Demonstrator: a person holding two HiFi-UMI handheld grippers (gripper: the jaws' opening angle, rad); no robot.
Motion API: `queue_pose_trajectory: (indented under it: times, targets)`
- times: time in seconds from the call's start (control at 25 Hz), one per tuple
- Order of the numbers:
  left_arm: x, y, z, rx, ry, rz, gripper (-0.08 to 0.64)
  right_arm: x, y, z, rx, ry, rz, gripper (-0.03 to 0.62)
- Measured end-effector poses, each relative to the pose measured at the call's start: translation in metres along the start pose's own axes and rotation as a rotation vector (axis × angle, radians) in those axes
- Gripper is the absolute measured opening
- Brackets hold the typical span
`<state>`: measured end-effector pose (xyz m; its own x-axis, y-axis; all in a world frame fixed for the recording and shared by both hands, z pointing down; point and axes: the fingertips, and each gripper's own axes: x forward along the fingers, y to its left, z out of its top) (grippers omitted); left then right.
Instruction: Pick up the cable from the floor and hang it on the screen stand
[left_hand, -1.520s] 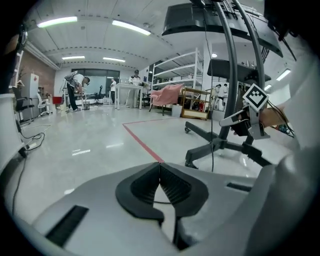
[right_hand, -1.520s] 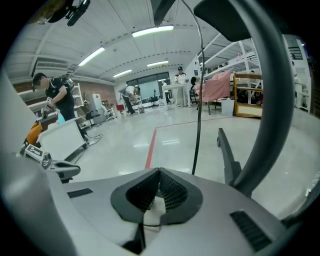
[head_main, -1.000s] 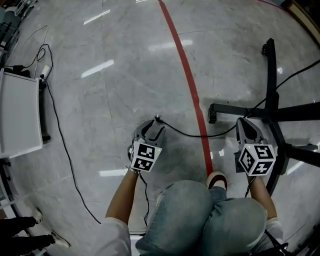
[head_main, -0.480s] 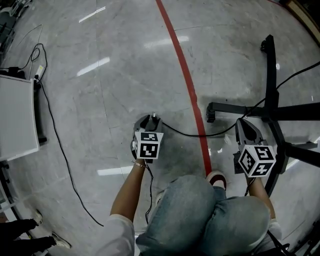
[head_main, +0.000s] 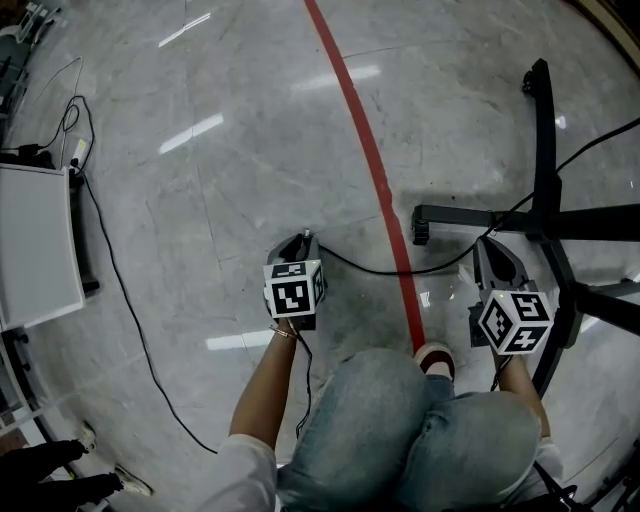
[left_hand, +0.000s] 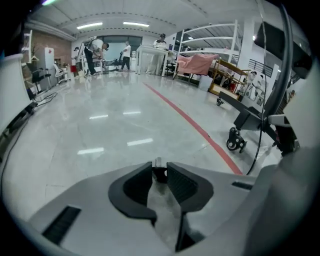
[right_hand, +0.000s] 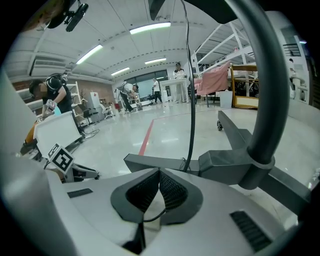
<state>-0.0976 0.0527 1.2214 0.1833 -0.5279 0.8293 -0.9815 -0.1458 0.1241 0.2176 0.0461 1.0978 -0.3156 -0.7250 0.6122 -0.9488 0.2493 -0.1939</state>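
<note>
A thin black cable (head_main: 370, 268) lies on the grey floor, running across the red line from one gripper to the other. My left gripper (head_main: 305, 240) is at the cable's left end. Its jaws are closing, and the black plug (left_hand: 159, 173) sits between the pads at their tips and touches both. My right gripper (head_main: 487, 248) is shut on the cable's other end, and a thin loop of cable (right_hand: 152, 218) shows behind its pads. The black screen stand (head_main: 545, 200) is at the right, its pole (right_hand: 260, 100) just beyond the right gripper (right_hand: 159, 172).
A white panel on a frame (head_main: 35, 245) stands at the left, with another black cable (head_main: 130, 320) trailing from it over the floor. The person's knees (head_main: 400, 430) fill the bottom. The stand's legs end in casters (head_main: 421, 236). Several people stand far off (left_hand: 95, 47).
The left gripper has shifted slightly right and turned its cube upward, and its jaws have narrowed onto the plug. The right gripper has stayed put.
</note>
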Motion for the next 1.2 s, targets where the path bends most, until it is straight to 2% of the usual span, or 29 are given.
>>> queue_pose_trajectory:
  times: [0.24,0.64,0.88,0.96,1.2]
  targets:
    - [-0.016,-0.005,0.013,0.047,-0.041,0.004,0.094,0.003,-0.006,-0.001,-0.002,-0.002,0.007,0.018]
    - [-0.079,0.006,0.070,0.031,-0.172,0.040,0.092,-0.007,-0.003,0.016,-0.047,0.003,0.052,0.020]
    - [-0.160,0.005,0.126,0.045,-0.204,0.080,0.092,-0.053,0.013,0.066,-0.162,0.056,0.085,0.037]
    - [-0.190,0.005,0.146,0.043,-0.209,0.085,0.092,-0.071,0.015,0.088,-0.204,0.077,0.082,0.124]
    - [-0.301,0.000,0.207,0.025,-0.252,0.093,0.092,-0.130,0.014,0.166,-0.245,0.072,-0.012,0.137]
